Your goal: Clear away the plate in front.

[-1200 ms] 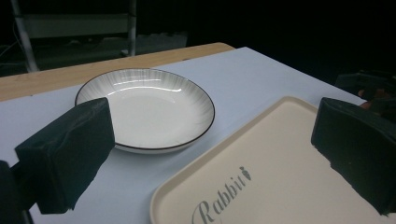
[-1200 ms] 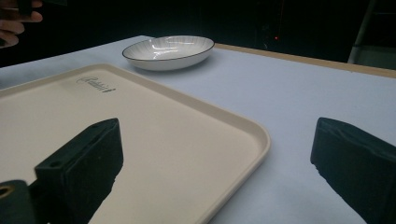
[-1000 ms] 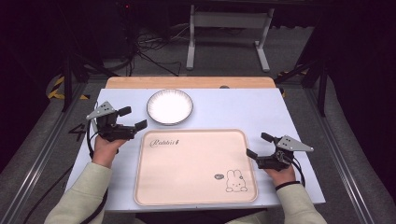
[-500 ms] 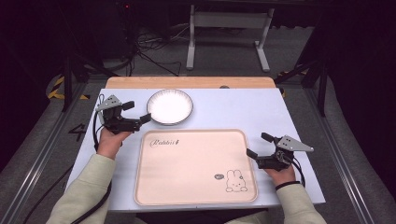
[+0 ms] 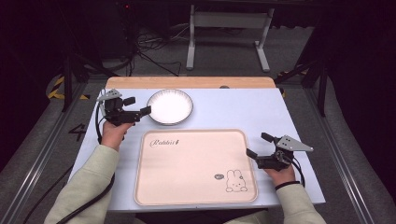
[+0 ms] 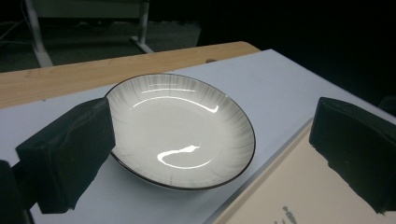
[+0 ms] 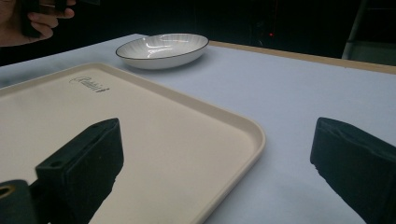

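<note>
A white shallow plate [image 5: 169,106] with a dark rim sits at the back of the table, also seen up close in the left gripper view [image 6: 182,130]. My left gripper [image 5: 138,106] is open at the plate's left rim, with nothing between its jaws. In the left gripper view one jaw overlaps the rim; I cannot tell if it touches. A cream tray [image 5: 196,165] with a rabbit drawing lies in front of the plate. My right gripper [image 5: 258,145] stands open at the tray's right edge, empty. In the right gripper view its jaws straddle the tray's rim [image 7: 243,126].
The table has a pale blue top [image 5: 243,112] and a wooden strip [image 5: 187,82] along its far edge. Beyond it are a metal stand [image 5: 229,28] and cables on the dark floor. The other hand [image 7: 42,18] appears at the top left of the right gripper view.
My left gripper has moved away from the tray's left corner, forward and right, up to the plate's left rim. The right gripper has stayed put.
</note>
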The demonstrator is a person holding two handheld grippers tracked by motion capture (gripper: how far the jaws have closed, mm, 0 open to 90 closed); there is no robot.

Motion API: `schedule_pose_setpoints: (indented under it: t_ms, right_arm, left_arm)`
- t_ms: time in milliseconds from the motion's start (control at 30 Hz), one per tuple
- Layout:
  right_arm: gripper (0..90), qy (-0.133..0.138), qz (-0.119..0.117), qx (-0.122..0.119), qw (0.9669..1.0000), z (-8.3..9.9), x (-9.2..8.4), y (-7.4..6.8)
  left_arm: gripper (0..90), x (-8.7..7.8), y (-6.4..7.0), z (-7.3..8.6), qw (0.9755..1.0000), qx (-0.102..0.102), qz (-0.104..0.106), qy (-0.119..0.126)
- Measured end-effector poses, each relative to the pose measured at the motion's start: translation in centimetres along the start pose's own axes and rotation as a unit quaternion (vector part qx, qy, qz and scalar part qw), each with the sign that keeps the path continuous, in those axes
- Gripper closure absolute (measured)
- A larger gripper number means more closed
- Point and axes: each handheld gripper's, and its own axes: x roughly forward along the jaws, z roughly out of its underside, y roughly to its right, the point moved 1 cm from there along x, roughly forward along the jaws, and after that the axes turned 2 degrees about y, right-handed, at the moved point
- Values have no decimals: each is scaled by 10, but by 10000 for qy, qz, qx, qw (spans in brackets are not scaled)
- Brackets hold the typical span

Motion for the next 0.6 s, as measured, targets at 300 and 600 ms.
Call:
schedule_pose_setpoints:
  t_ms: [300,600]
  right_arm:
    - [31,2,-3,-12,10000,0,0,0]
    - [31,-7,-2,-26,10000,0,0,0]
  left_arm:
    - [21,8,-4,-4,9993,71,-298,-200]
    - [42,22,-10,-3,9981,-374,-332,-370]
